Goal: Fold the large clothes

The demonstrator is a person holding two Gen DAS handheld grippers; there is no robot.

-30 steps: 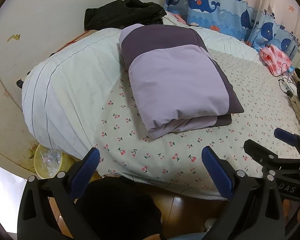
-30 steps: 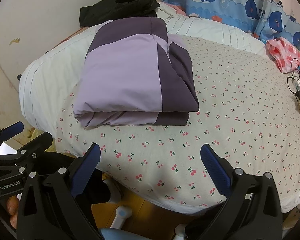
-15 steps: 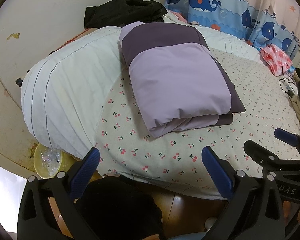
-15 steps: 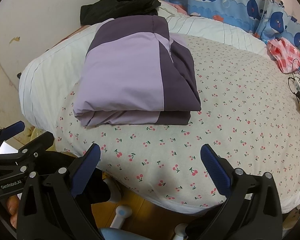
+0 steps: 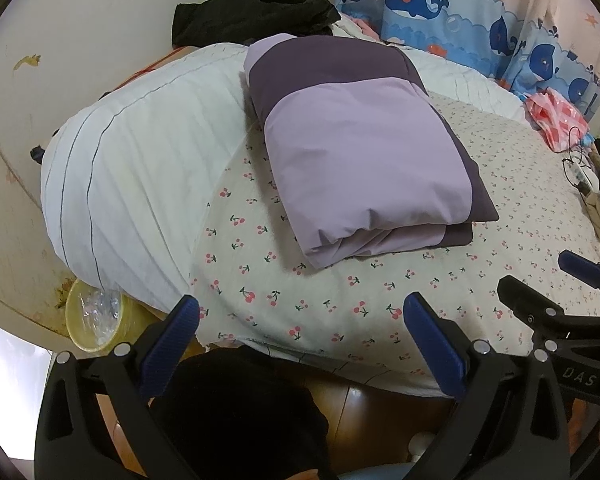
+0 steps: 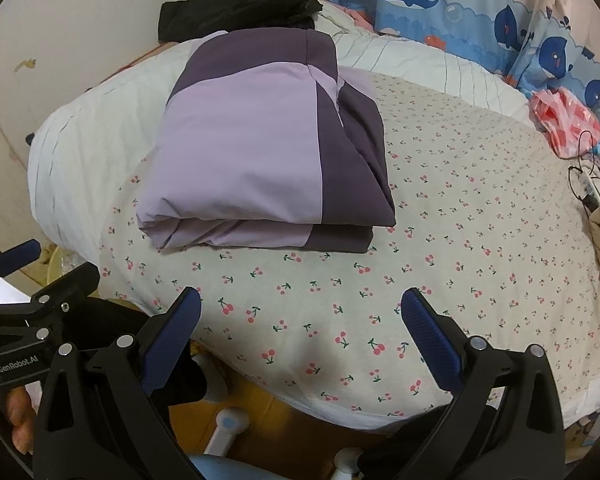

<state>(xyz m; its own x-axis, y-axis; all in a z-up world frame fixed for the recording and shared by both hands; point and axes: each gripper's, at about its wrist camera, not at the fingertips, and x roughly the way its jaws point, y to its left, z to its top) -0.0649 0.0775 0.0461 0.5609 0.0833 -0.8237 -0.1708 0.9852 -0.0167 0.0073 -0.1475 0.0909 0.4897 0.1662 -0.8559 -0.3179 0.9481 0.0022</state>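
A folded purple garment (image 5: 360, 148) (image 6: 260, 152), light lilac with dark plum panels, lies in a neat thick rectangle on the cherry-print bed cover (image 5: 380, 300) (image 6: 460, 240). My left gripper (image 5: 300, 328) hovers open over the bed's near edge, well short of the garment, nothing between its blue pads. My right gripper (image 6: 300, 316) is likewise open and empty, just off the near edge. Each gripper shows at the side of the other's view, held by a hand.
A white striped quilt (image 5: 132, 168) bulges at the bed's left end. Black clothing (image 5: 252, 12) lies by the wall, whale-print curtains (image 5: 480, 12) behind. A pink bag (image 5: 556, 116) and cables sit far right. A yellow bin (image 5: 94, 316) stands on the floor.
Both views have shifted very slightly; the folded garment lies where it was and both grippers stay open and empty.
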